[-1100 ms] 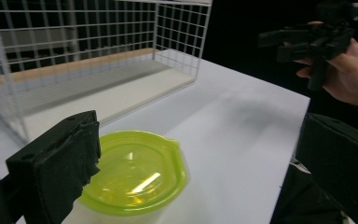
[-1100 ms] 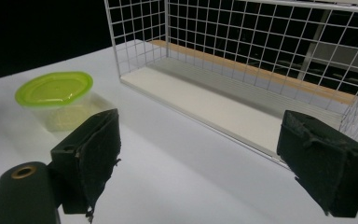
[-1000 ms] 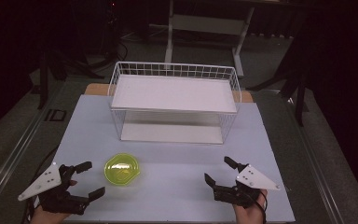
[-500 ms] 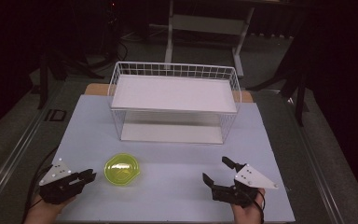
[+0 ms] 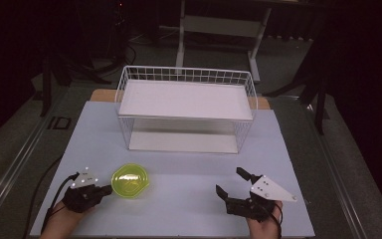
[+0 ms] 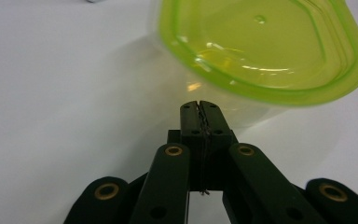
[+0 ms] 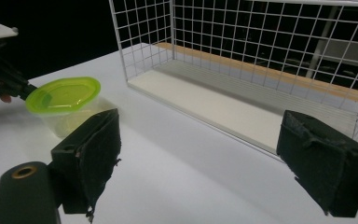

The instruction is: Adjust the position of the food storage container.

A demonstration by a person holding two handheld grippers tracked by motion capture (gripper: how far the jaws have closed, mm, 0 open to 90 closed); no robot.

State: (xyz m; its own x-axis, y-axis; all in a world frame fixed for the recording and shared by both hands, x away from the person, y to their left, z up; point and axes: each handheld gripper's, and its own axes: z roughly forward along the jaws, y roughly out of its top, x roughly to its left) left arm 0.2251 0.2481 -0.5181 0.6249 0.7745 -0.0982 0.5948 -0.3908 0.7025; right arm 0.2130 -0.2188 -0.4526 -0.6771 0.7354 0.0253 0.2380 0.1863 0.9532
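Observation:
A clear plastic container with a lime-green lid (image 5: 129, 180) (image 6: 261, 46) (image 7: 63, 95) stands on the white table near its front left. My left gripper (image 5: 108, 189) (image 6: 199, 105) lies just left of it, shut, jaws pressed together with nothing between them. Their tips sit at the container's wall under the lid's rim; contact cannot be told. My right gripper (image 5: 229, 180) (image 7: 209, 154) rests at the front right, open wide, holding nothing and well apart from the container.
A white wire rack (image 5: 186, 99) (image 7: 261, 46) with an upper shelf and a lower board stands at the back middle of the table (image 5: 189, 164). Dark floor and stand legs surround the table.
My left gripper went from open to shut and slid right up to the container's side. The right gripper has barely moved and stays open.

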